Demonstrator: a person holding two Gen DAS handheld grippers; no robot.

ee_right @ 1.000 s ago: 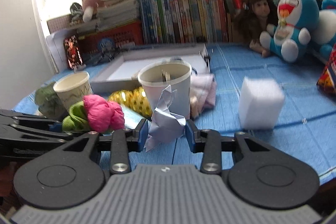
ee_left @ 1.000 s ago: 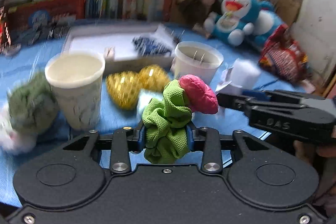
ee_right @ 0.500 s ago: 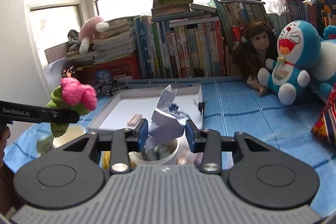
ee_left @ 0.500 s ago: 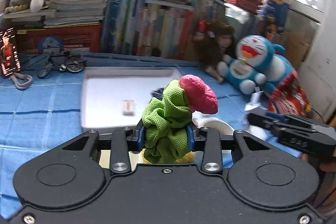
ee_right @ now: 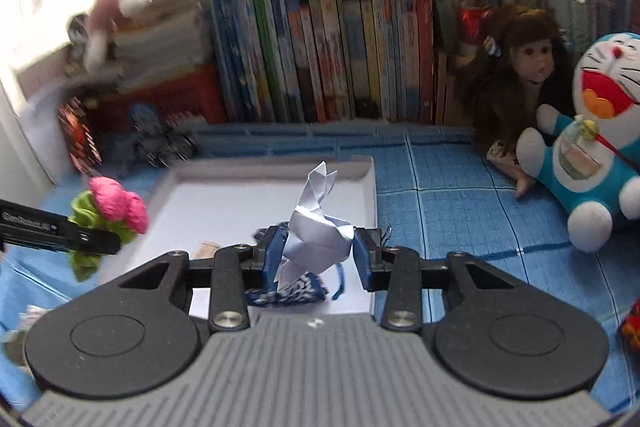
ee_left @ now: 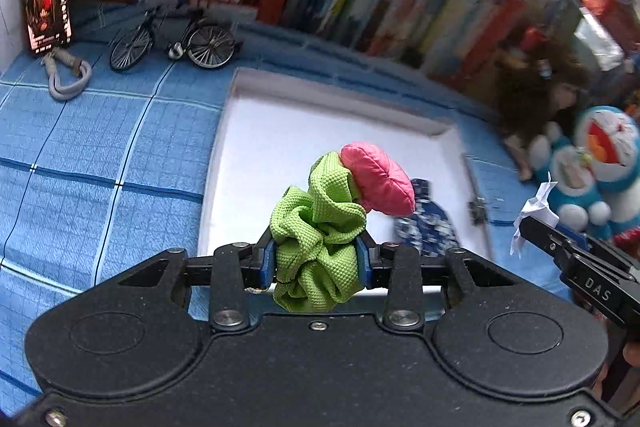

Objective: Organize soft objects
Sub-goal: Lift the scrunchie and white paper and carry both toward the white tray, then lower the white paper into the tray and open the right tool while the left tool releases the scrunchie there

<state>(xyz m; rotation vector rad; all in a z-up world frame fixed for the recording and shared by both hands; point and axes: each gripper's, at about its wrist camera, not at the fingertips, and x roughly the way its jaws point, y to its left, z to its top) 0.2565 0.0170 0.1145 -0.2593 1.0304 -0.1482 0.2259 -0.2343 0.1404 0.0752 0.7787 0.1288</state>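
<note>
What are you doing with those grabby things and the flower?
A person holds a hand-held gripper in each hand. The left hand-held gripper is shut on a green waffle-cloth bundle with a pink puffy top. The right hand-held gripper grips a folded white paper figure. Both hang over the shallow white tray on the blue checked cloth, where a blue-and-white patterned fabric piece already lies.

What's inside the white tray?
The tray holds a blue patterned cloth and a small tan piece. The grippers and what they hold cover some of its floor, so more could be hidden.
</note>
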